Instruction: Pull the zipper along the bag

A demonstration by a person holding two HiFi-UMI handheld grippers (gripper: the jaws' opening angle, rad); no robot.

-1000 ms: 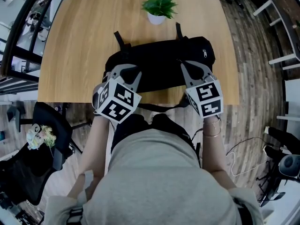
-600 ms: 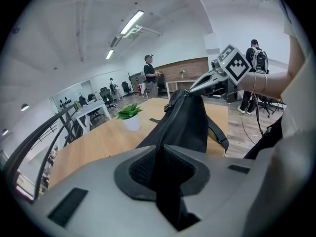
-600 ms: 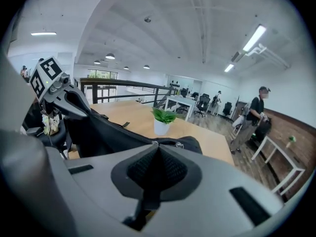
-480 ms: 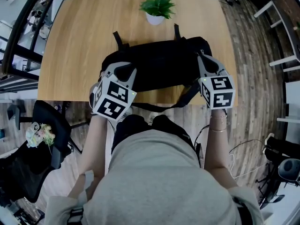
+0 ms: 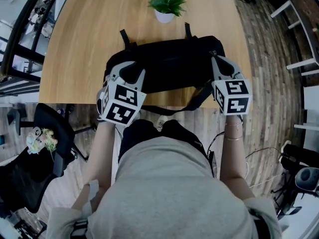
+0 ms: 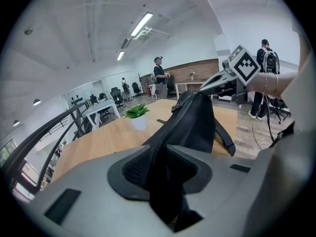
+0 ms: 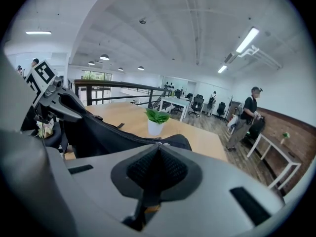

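Two grippers work the bag [image 5: 169, 66]: our left gripper [image 5: 130, 69] has its jaws opening around the bag's left end, and our right gripper [image 5: 219, 61] pinches the zipper pull [image 7: 158, 143] tight.

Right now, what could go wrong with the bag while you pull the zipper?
The left gripper is opening its fingers with bag fabric between them; without that hold, the bag may slide as the right gripper, shut on what looks like the zipper pull, tugs.
The bag lies near the table front edge, strap hanging over; it might slip off.
The potted plant stands just behind the bag and could get bumped.
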